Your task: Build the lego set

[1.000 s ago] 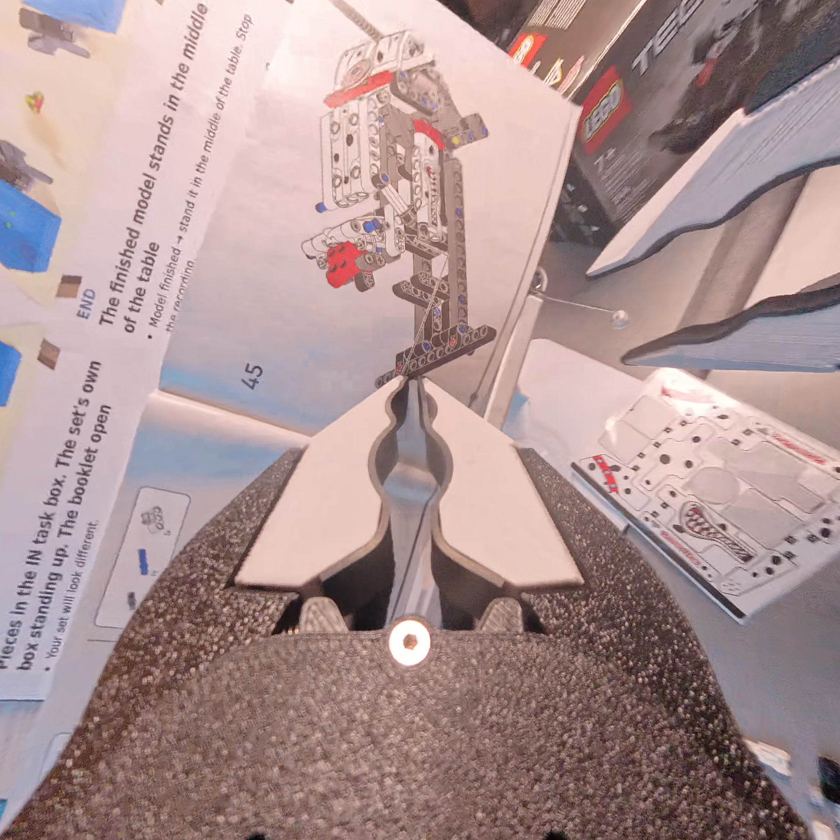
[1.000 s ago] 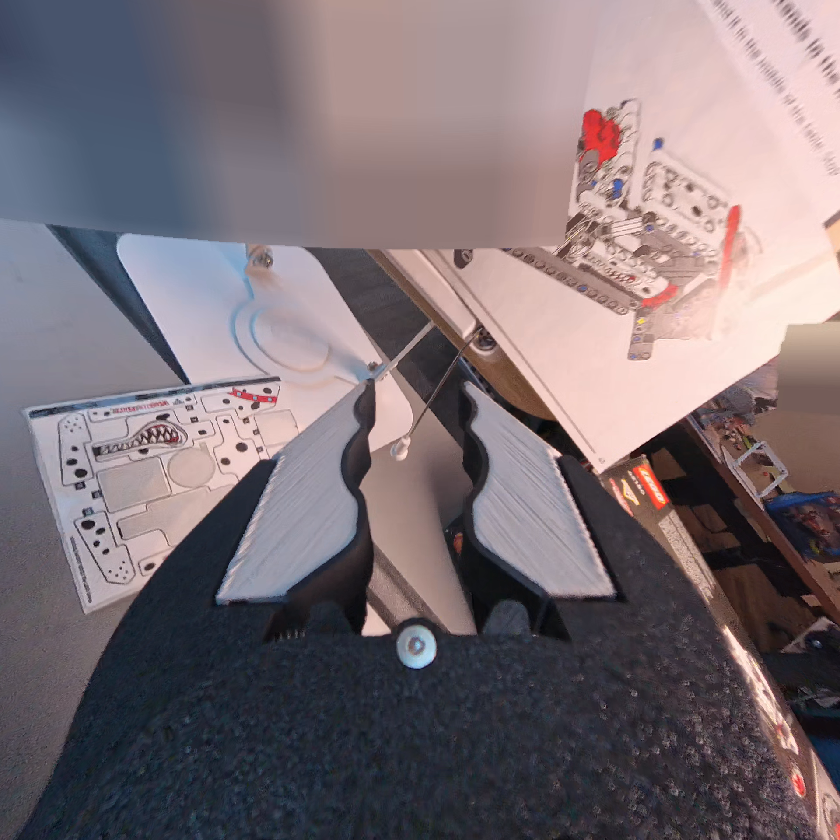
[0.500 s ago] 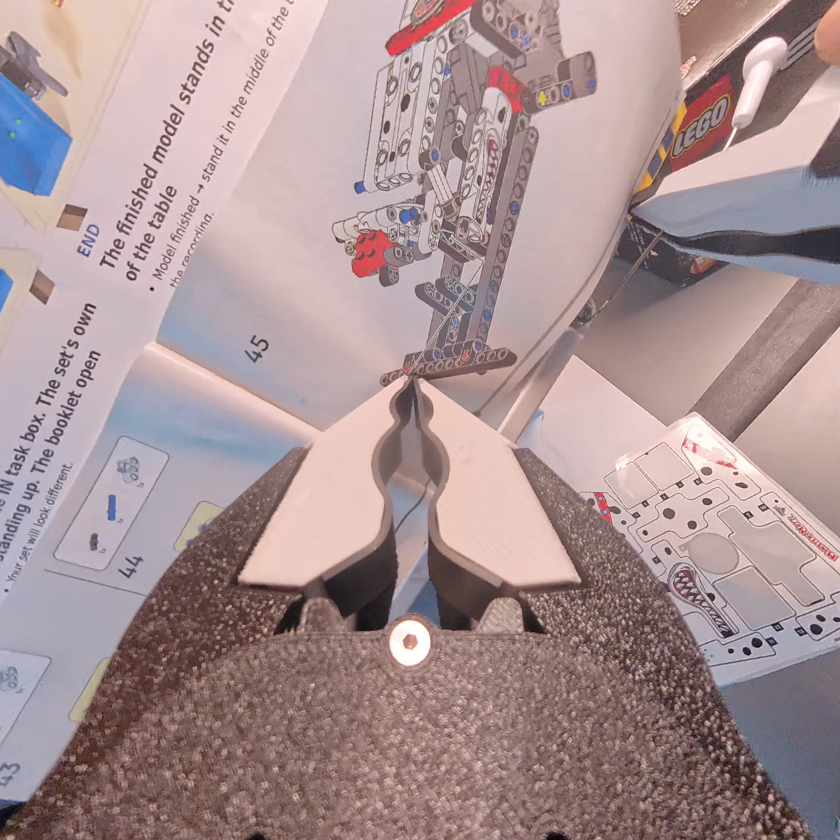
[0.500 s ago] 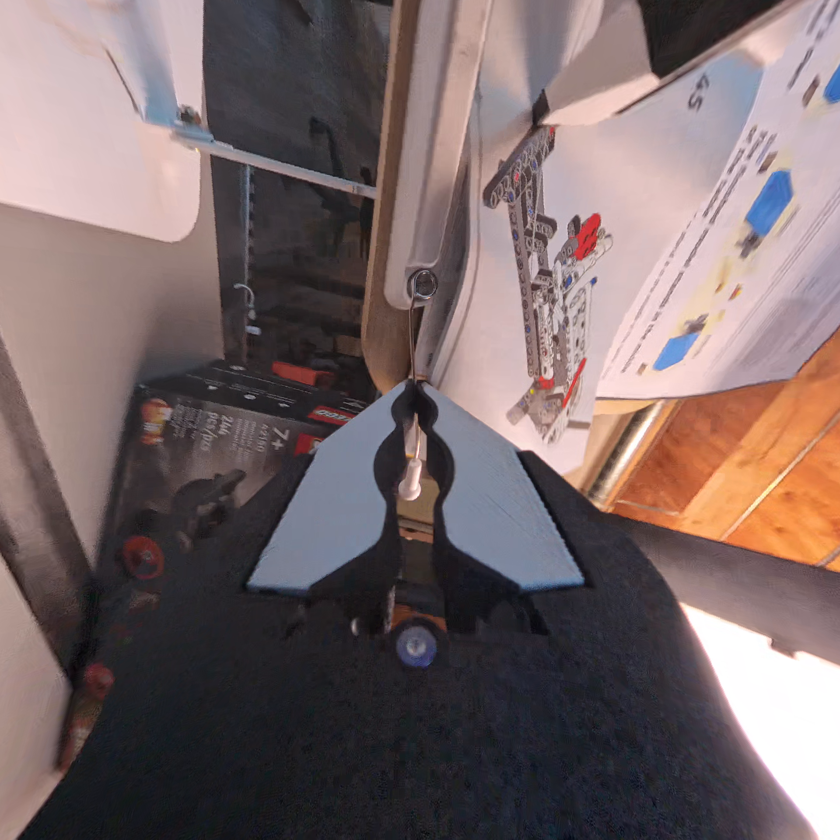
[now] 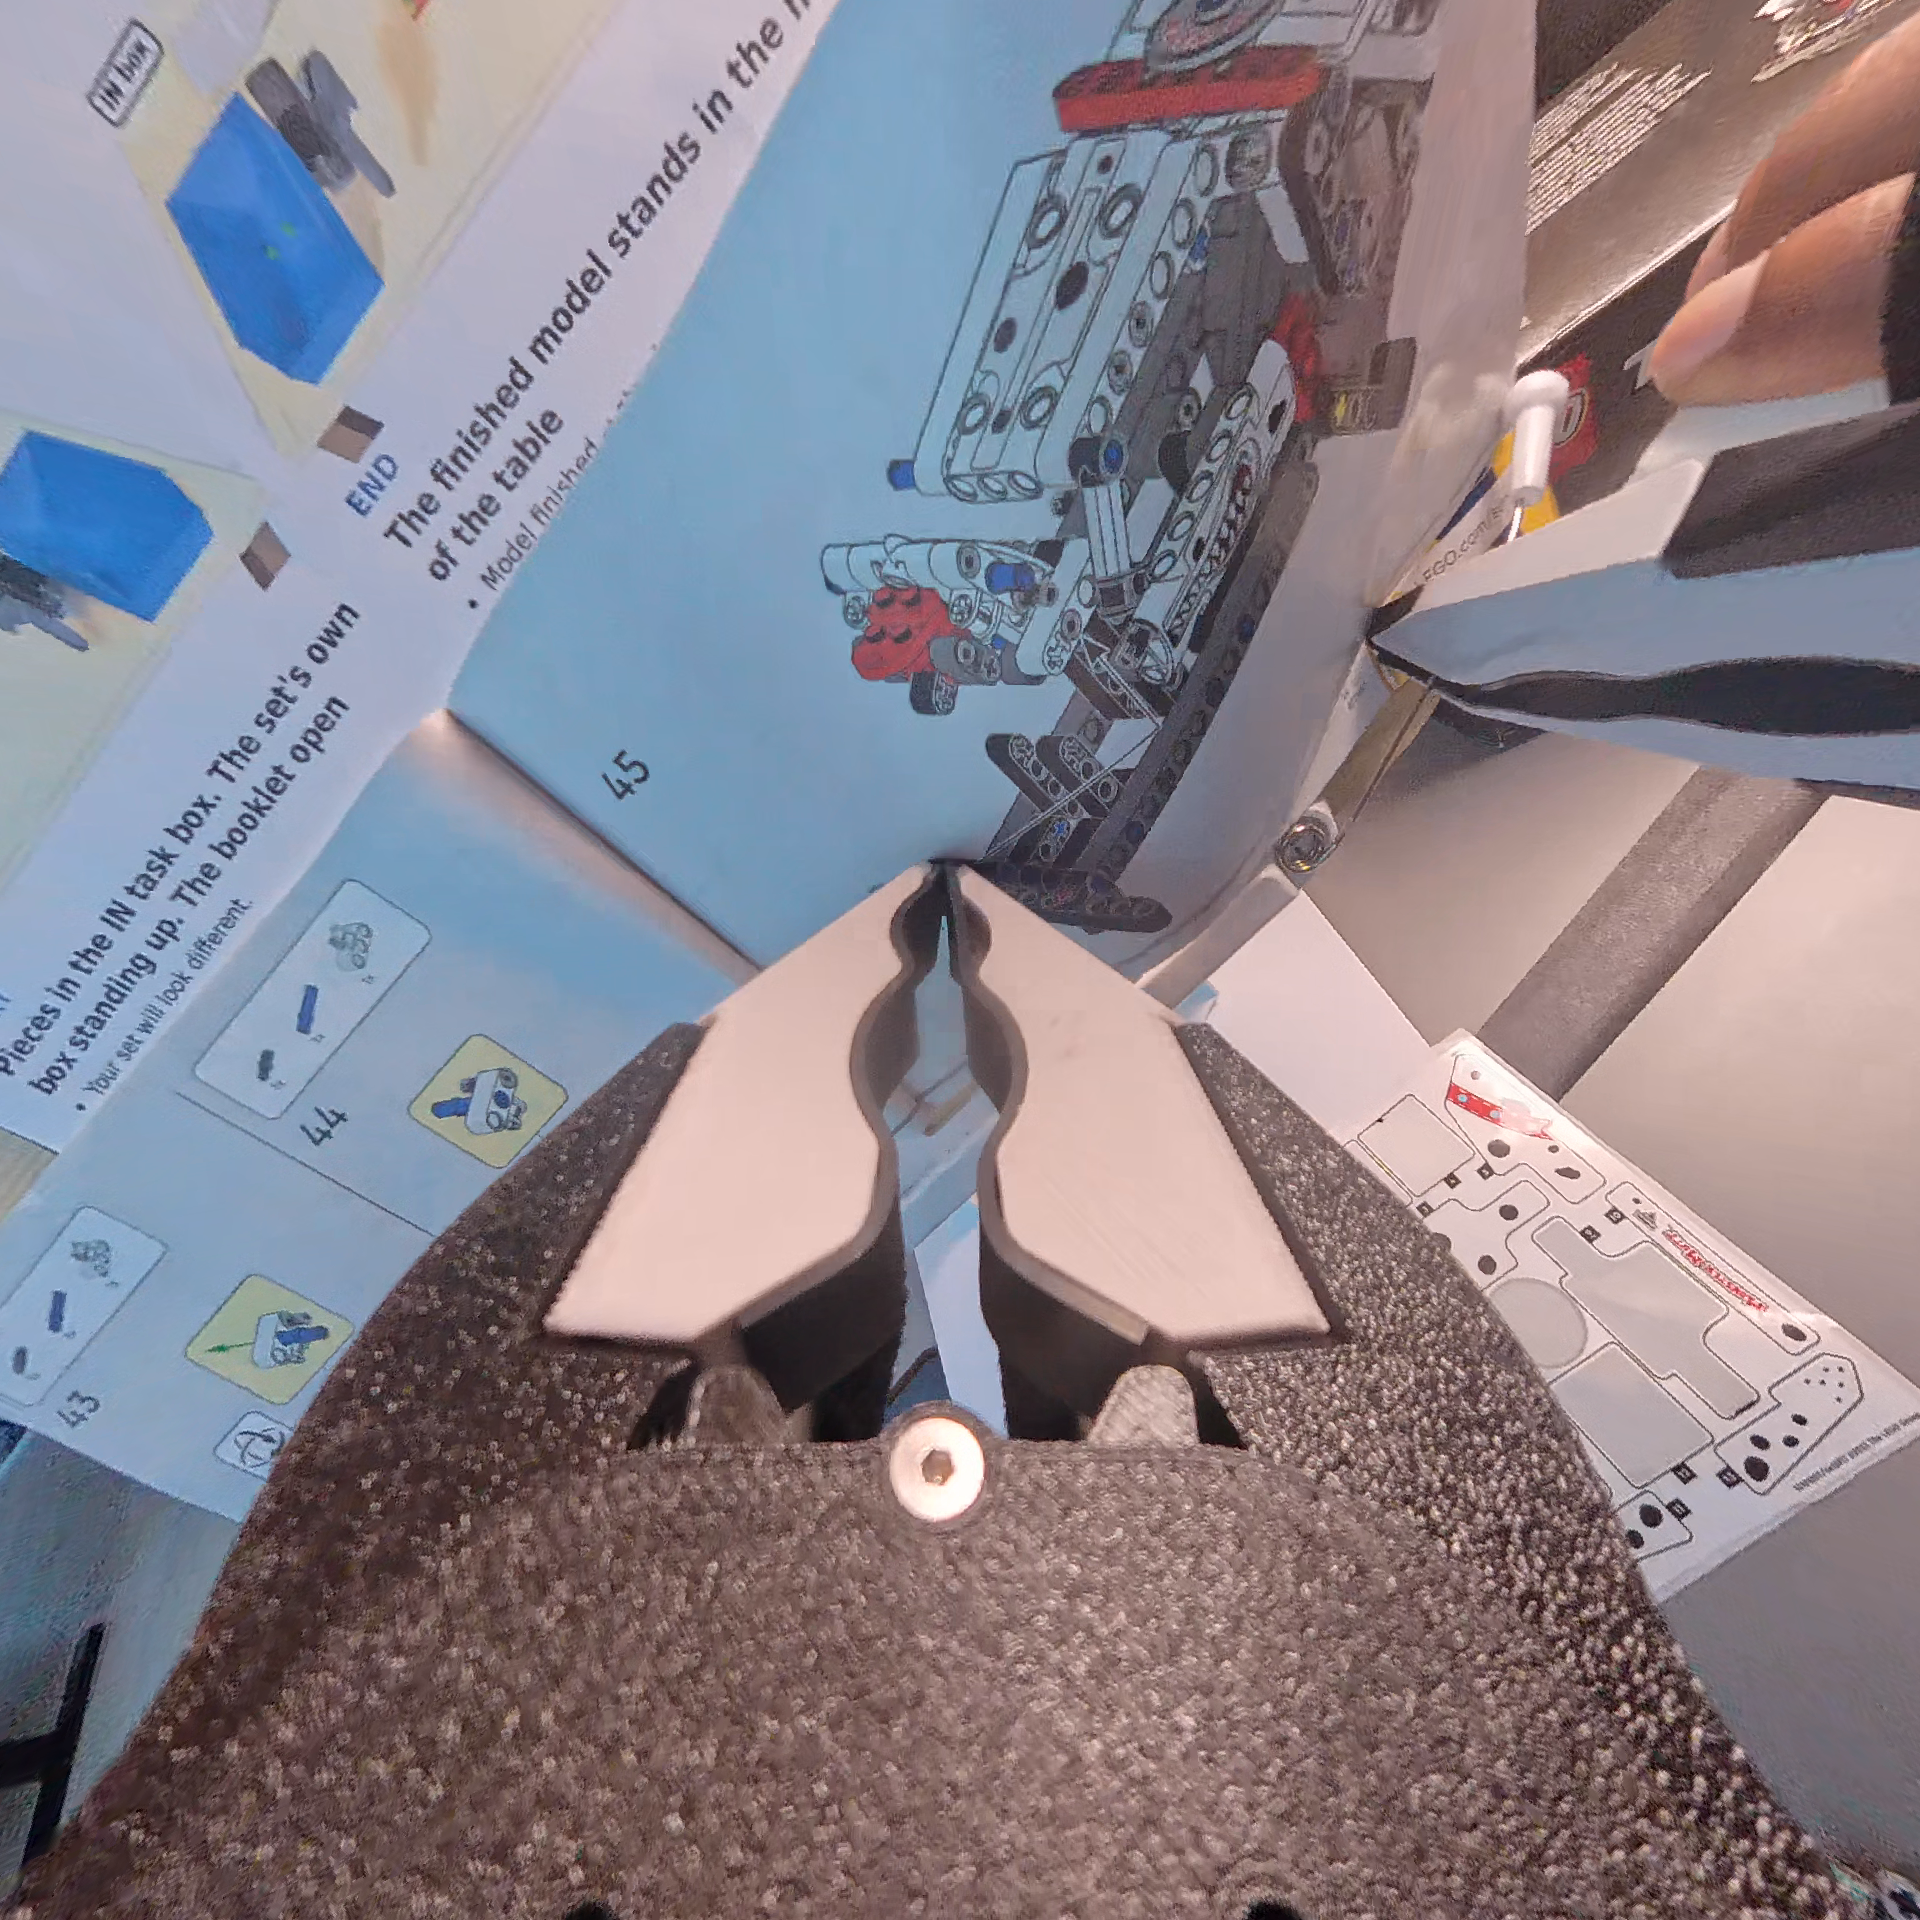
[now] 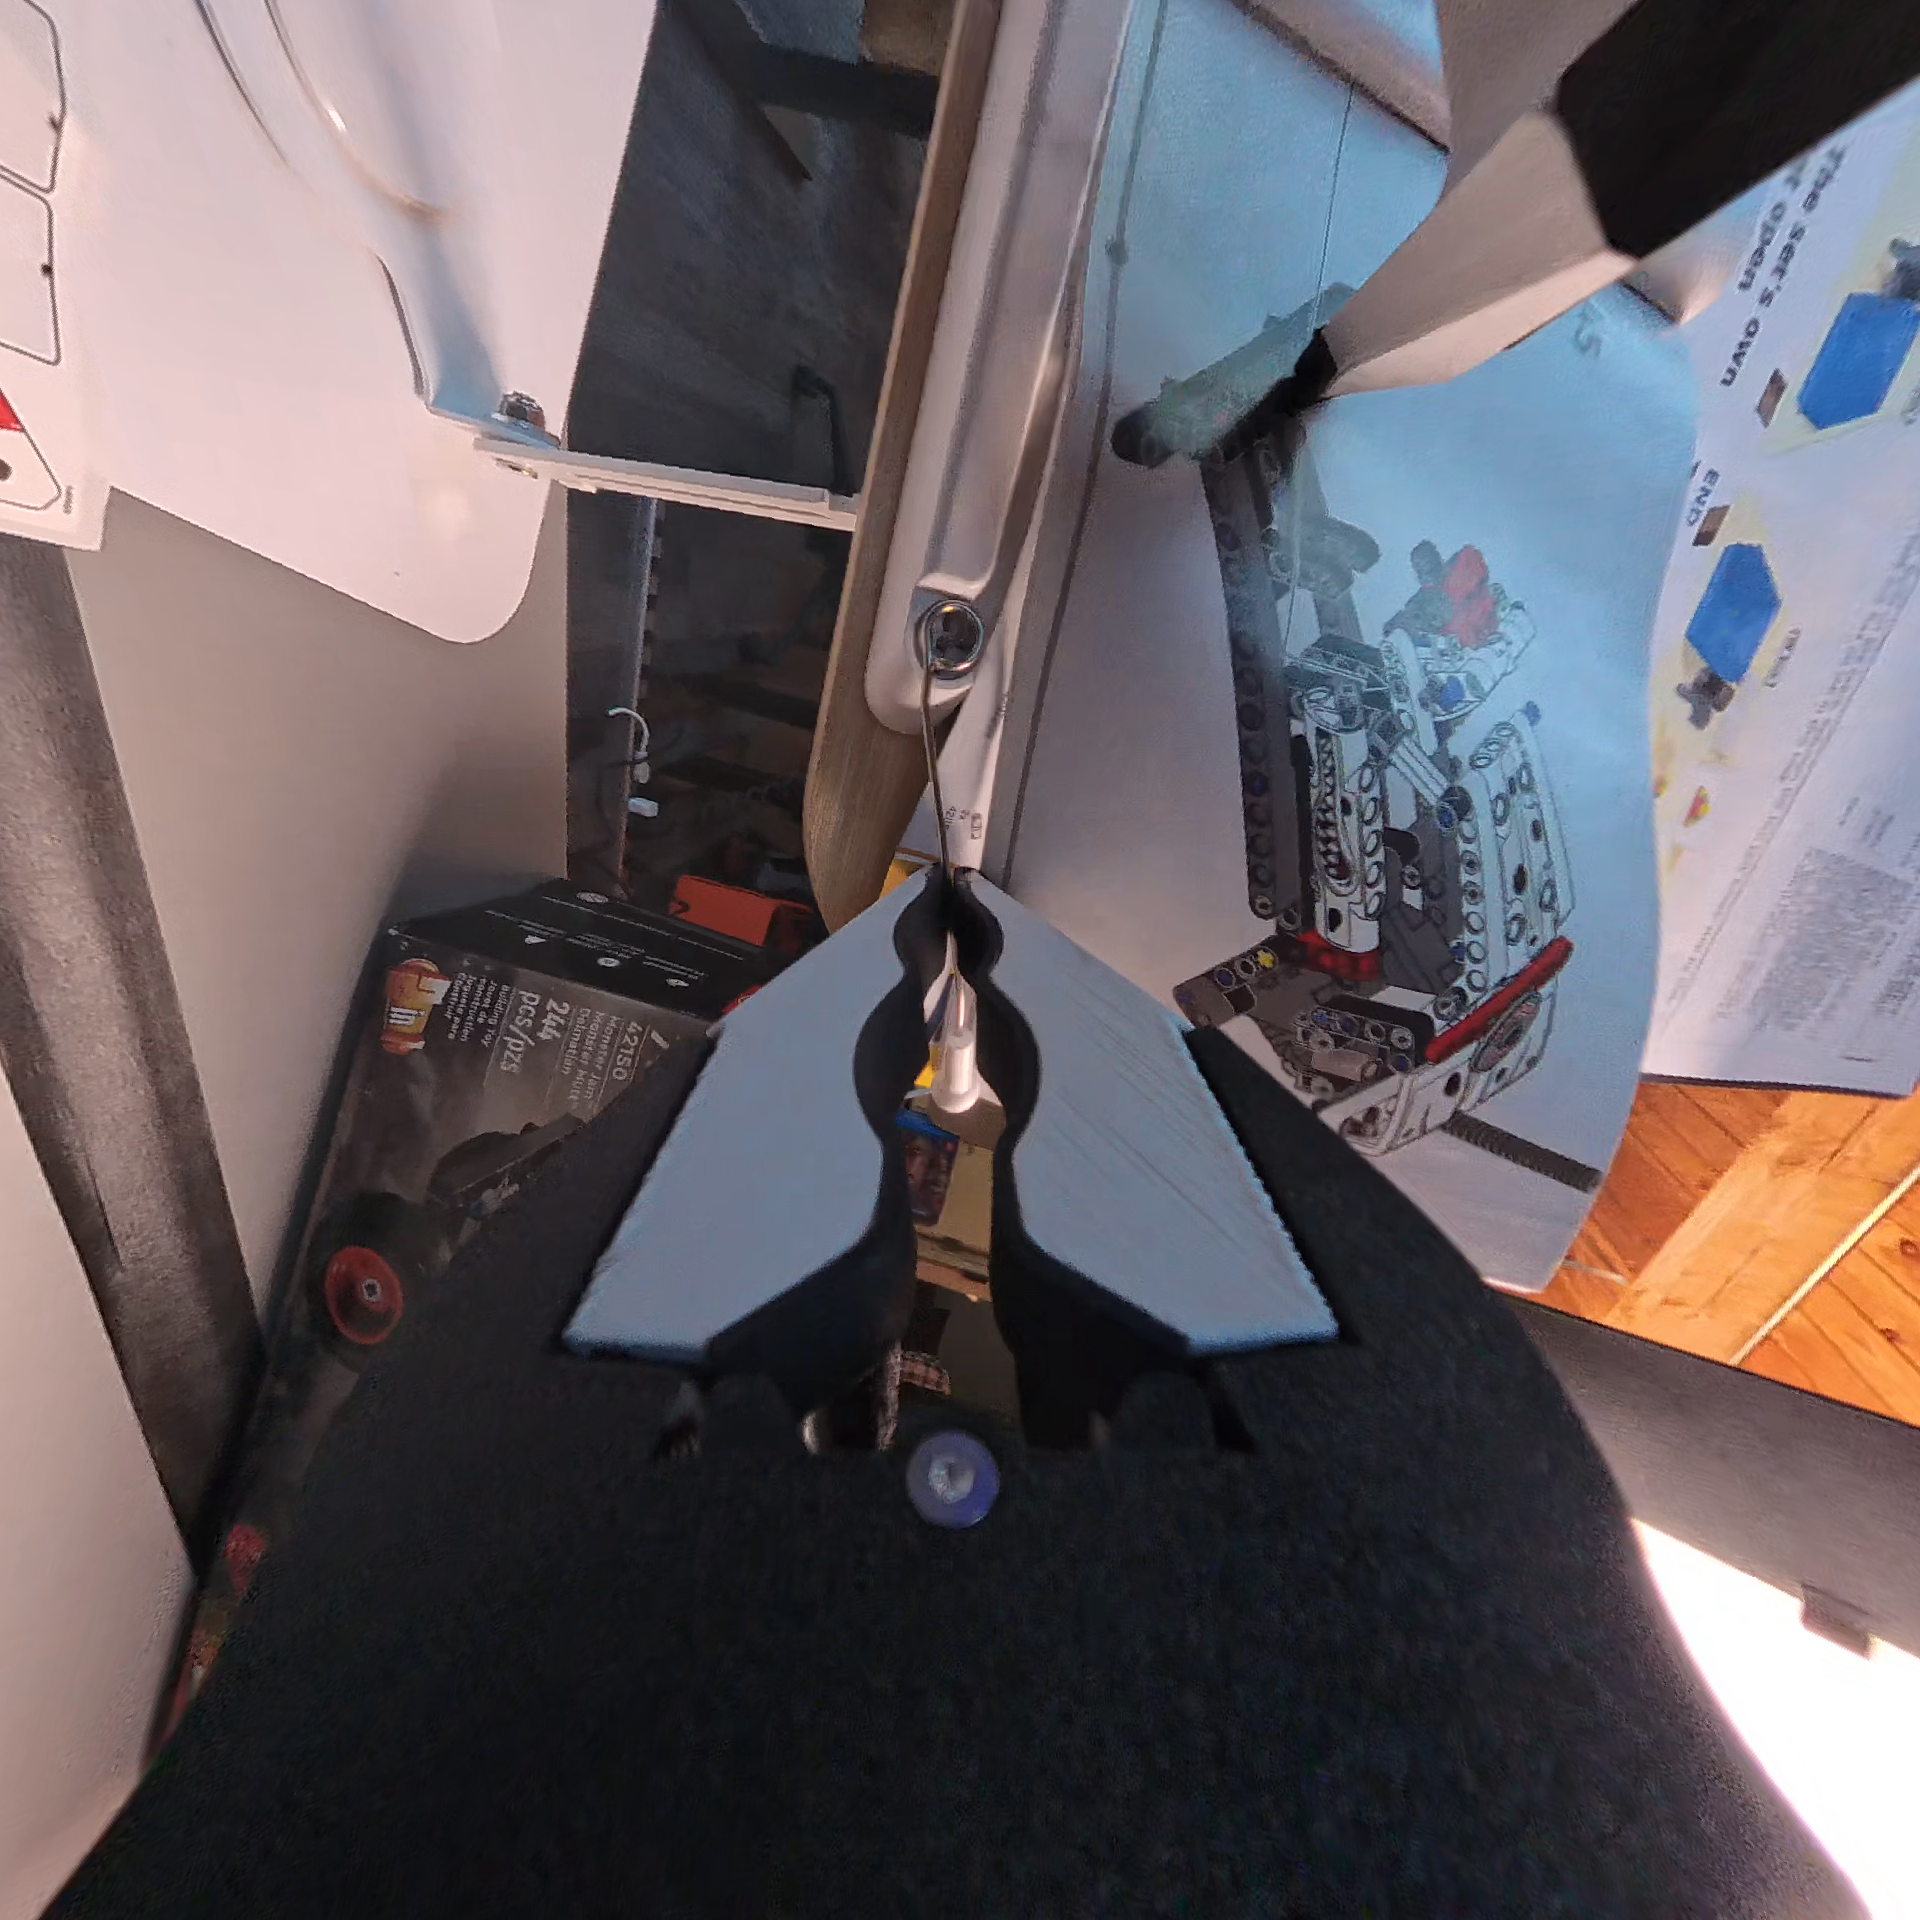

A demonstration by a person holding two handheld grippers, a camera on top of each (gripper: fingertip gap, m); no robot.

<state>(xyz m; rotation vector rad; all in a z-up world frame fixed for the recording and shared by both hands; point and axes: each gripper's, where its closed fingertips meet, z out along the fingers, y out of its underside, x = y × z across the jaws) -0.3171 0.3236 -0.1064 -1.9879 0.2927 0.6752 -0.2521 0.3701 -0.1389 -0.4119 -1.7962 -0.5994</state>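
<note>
The left gripper is seen pressed together on the lower edge of the instruction booklet. That page is thin, limp and easily torn, so it is best pinched at its margin. Farther right, the right gripper is clamped on the stand's wire page-holder, apparently by its white tip.

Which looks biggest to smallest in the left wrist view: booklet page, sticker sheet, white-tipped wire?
1. booklet page
2. sticker sheet
3. white-tipped wire
As seen only; nearness differs, so true sizes stay unsure.
</note>
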